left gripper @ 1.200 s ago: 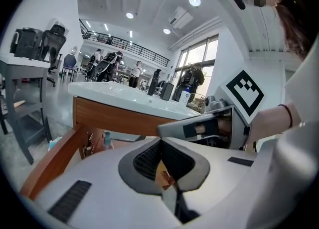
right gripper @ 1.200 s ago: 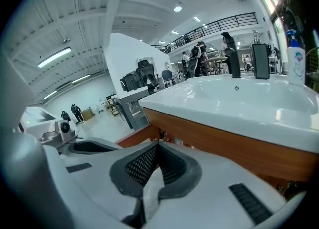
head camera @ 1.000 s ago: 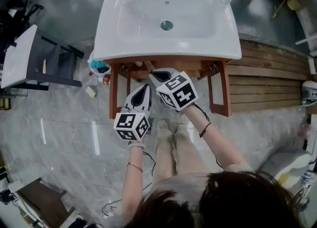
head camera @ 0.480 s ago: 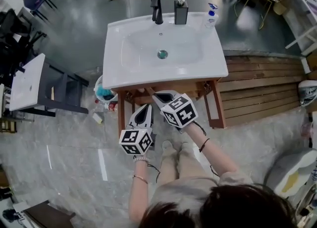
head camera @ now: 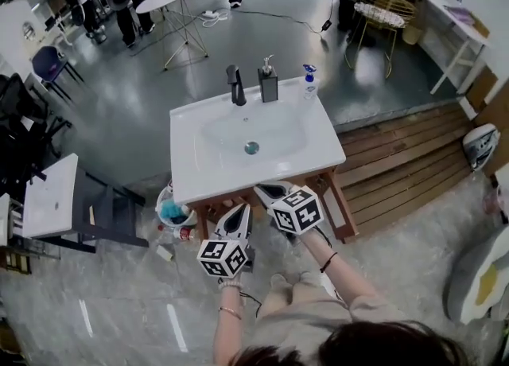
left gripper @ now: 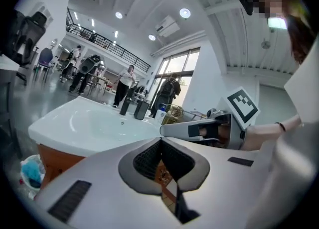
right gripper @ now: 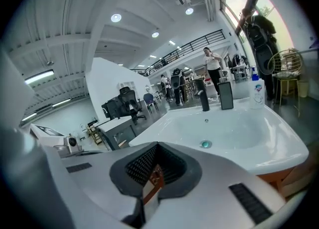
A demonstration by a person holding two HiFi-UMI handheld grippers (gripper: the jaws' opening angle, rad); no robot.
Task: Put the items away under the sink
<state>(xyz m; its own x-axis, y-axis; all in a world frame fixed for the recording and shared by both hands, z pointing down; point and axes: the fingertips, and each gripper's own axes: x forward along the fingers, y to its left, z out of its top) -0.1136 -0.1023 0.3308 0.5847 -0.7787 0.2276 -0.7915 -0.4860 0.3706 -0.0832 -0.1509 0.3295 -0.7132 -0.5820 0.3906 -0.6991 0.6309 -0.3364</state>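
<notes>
A person stands in front of a white sink [head camera: 187, 173], in the middle of the head view. The sink sits on a brown wooden stand [head camera: 340, 207].

The left gripper [head camera: 241, 215] and the right gripper [head camera: 269, 192] are held side by side, just below the sink's front edge. Both point toward the stand. Each gripper's own view shows its fingers pressed together with nothing between them. So both are empty. I think they are shut because there is nothing to carry right now.

The things to put away may be the ones on the floor at the lower left of the sink. There is a white bucket [head camera: 171, 213] with something blue inside, right beside the stand's left leg and partly under the sink's edge. A red can [head camera: 185, 233] lies just beside it. Nobody is holding them. I cannot tell if this is their final spot.

On the back edge of the sink stand a black tap [head camera: 235, 86], a dark soap bottle [head camera: 268, 84] and a small bottle with a blue top [head camera: 308, 78]. They sit near the tap so hands can reach them when washing.
</notes>
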